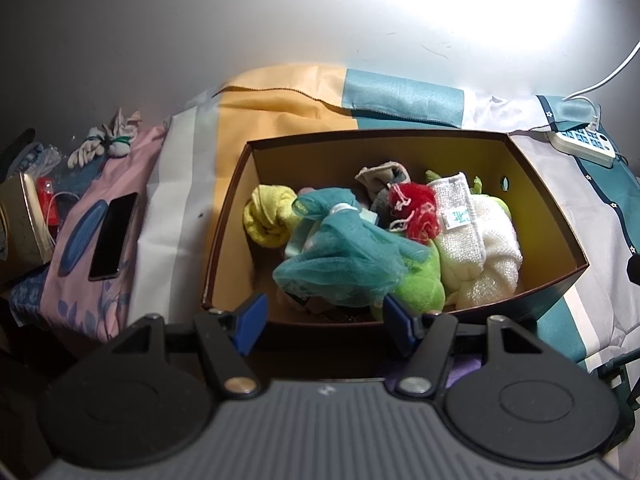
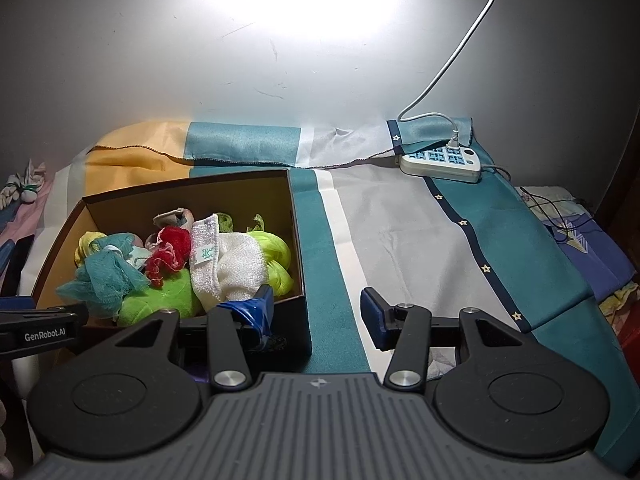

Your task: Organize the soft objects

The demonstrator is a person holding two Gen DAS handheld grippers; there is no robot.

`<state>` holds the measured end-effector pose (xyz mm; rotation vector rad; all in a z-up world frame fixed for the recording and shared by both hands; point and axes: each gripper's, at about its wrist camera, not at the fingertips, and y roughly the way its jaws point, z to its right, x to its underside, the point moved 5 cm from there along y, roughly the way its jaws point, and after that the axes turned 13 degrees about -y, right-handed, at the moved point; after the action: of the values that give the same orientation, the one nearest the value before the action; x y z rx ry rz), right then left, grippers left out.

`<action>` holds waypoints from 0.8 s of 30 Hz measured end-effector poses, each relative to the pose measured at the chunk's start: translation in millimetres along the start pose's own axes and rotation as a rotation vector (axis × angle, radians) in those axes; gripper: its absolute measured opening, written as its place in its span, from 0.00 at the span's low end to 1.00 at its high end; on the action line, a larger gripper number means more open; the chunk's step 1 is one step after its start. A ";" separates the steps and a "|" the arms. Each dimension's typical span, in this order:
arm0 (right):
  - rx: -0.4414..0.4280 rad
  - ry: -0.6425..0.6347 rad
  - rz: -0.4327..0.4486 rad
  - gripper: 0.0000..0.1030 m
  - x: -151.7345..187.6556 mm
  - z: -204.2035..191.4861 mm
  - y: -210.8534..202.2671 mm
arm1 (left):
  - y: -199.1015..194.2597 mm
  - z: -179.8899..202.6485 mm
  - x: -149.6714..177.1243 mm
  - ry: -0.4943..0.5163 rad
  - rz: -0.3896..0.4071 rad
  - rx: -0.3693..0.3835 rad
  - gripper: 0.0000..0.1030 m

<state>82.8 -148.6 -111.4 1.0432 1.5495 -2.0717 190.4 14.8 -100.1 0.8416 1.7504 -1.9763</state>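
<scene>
A brown cardboard box point(image 1: 536, 184) sits on a striped cloth. It holds a teal mesh pouf point(image 1: 340, 256), a yellow rolled cloth point(image 1: 268, 216), a red pouf point(image 1: 416, 208), a white towel point(image 1: 464, 220) and a green plush point(image 1: 420, 288). My left gripper point(image 1: 324, 322) is open and empty at the box's near wall. The box also shows in the right wrist view point(image 2: 298, 236), with the same soft things inside. My right gripper point(image 2: 316, 312) is open and empty, straddling the box's right near corner.
A phone point(image 1: 114, 236) lies on a pink cloth left of the box. Rolled socks point(image 1: 108, 142) lie at the far left. A white power strip point(image 2: 440, 162) with a cable lies at the back right. A wall stands behind.
</scene>
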 end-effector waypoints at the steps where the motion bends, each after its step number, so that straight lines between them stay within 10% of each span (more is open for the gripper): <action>1: 0.000 0.000 0.000 0.32 0.0 -0.1 0.3 | 0.0 -0.2 0.1 -0.001 0.000 0.000 0.63; 24: 0.031 -0.044 -0.051 0.32 -5.1 -9.9 10.0 | -1.2 -0.9 4.1 -0.007 0.002 0.013 0.63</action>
<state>96.2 -143.5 -115.7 0.9714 1.5425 -2.1438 186.8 16.4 -101.8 0.8388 1.7337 -1.9897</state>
